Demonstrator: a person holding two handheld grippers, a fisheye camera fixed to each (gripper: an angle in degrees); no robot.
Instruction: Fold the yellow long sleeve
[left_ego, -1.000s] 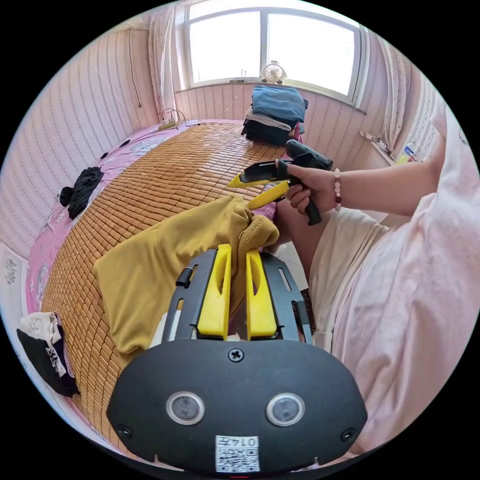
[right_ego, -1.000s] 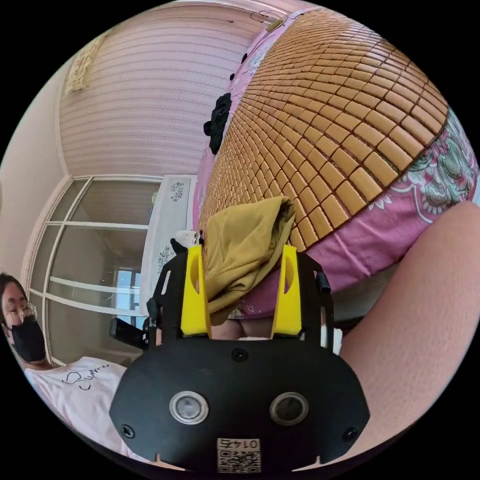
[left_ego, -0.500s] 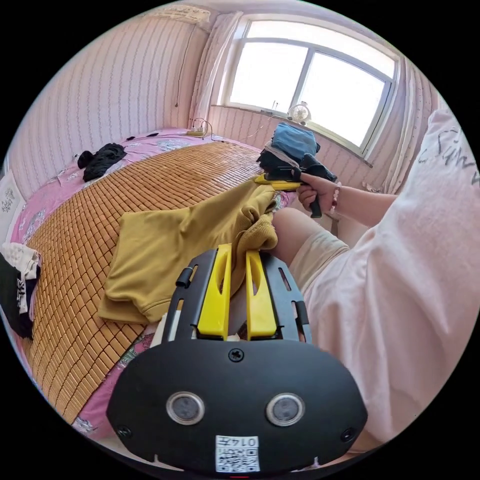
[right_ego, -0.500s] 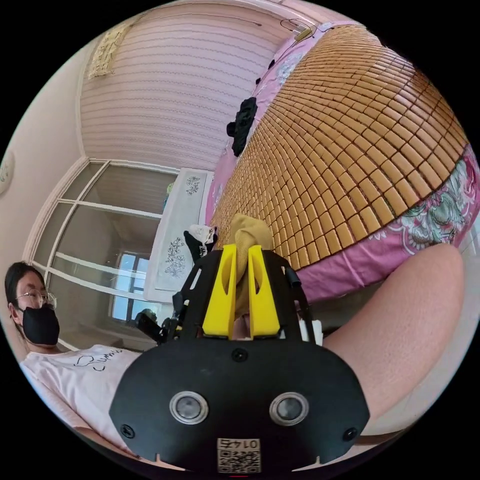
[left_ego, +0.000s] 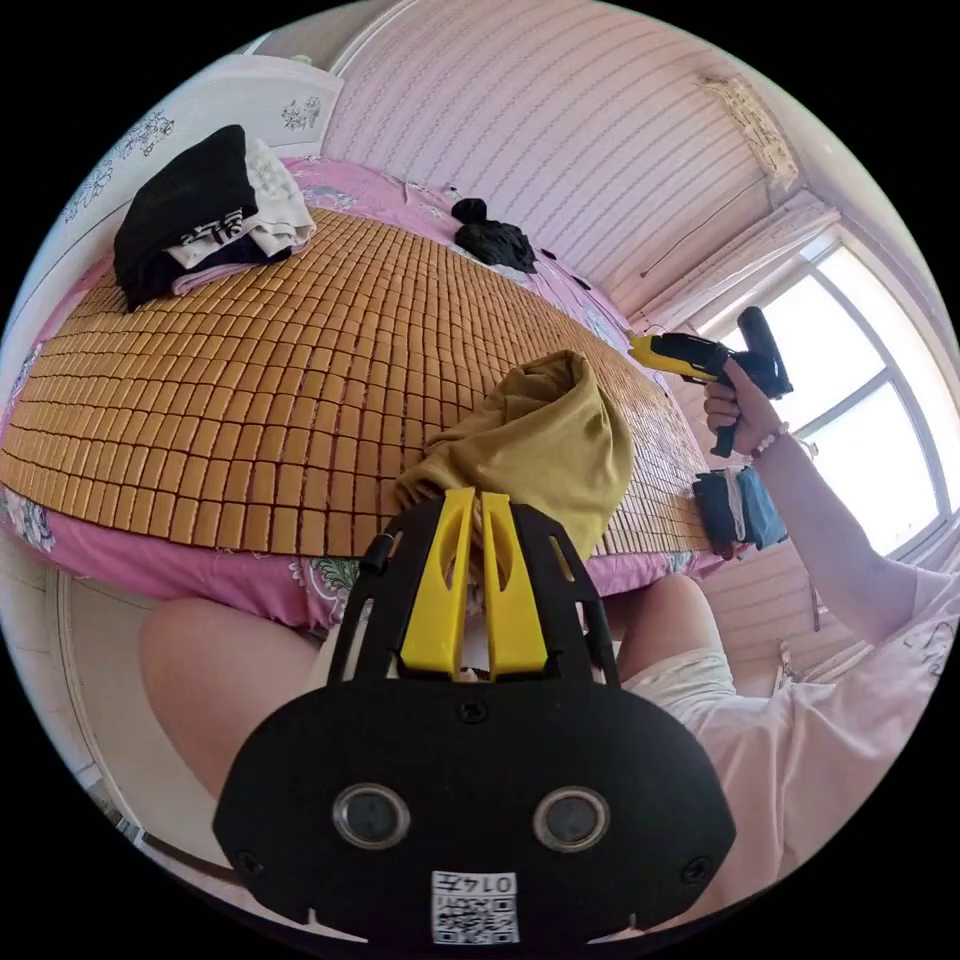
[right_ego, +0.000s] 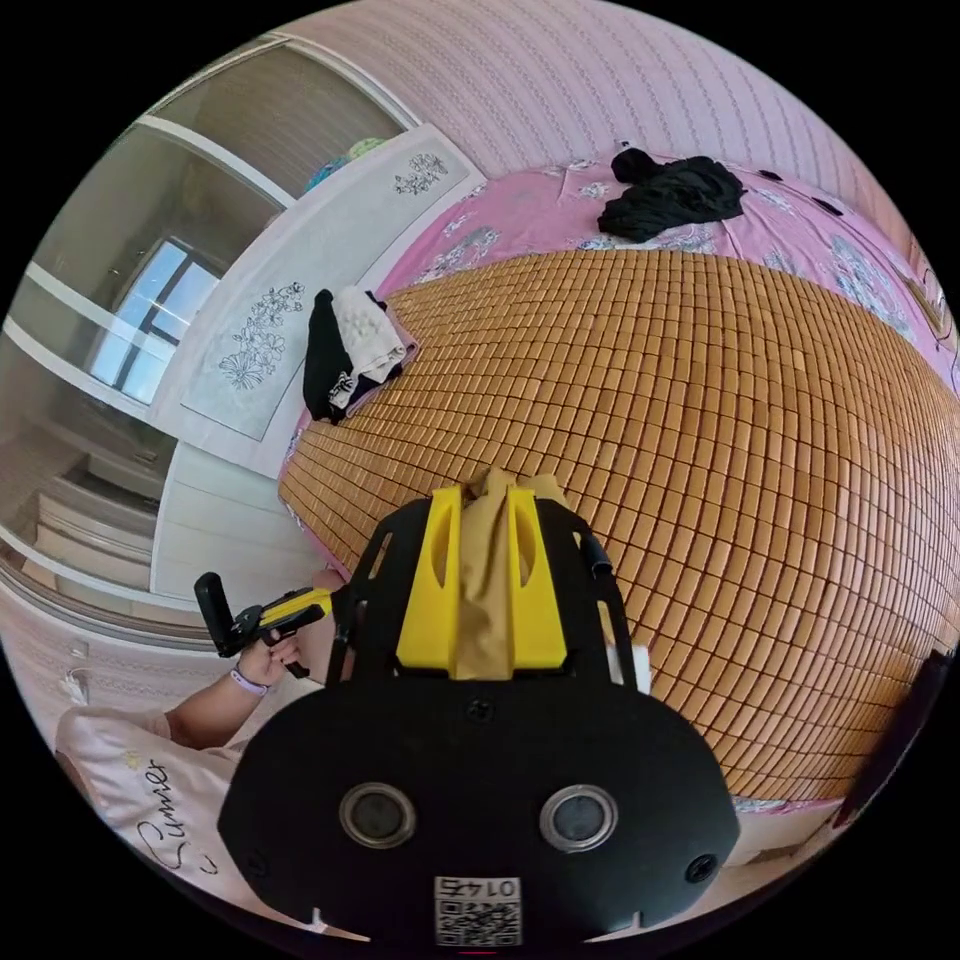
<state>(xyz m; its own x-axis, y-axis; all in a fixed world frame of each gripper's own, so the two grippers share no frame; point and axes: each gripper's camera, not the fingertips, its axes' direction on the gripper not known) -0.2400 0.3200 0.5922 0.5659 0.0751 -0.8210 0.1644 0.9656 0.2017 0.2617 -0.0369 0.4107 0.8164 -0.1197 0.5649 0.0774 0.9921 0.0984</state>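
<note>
The yellow long sleeve (left_ego: 545, 445) hangs bunched above the near edge of the bamboo mat (left_ego: 270, 370). My left gripper (left_ego: 476, 500) is shut on a fold of it at the lower end. In the right gripper view, my right gripper (right_ego: 484, 495) is shut on a thick strip of the yellow long sleeve (right_ego: 487, 580), held over the bamboo mat (right_ego: 700, 420). A hand holds the right gripper (left_ego: 662, 352) up and away from the cloth bundle in the left gripper view. The left gripper (right_ego: 285, 612) appears low at the left in the right gripper view.
Black and white folded clothes (left_ego: 200, 215) sit at one corner of the mat by the white headboard (right_ego: 300, 300). A black garment (left_ego: 495, 240) lies on the pink sheet (right_ego: 520, 215). A dark and blue clothes stack (left_ego: 738, 510) stands near the window. The person's knee (left_ego: 220, 650) is against the bed.
The right gripper went from open to shut on the yellow cloth. The garment, earlier spread on the mat, is now lifted and bunched. Both hands have swung, so both views have turned.
</note>
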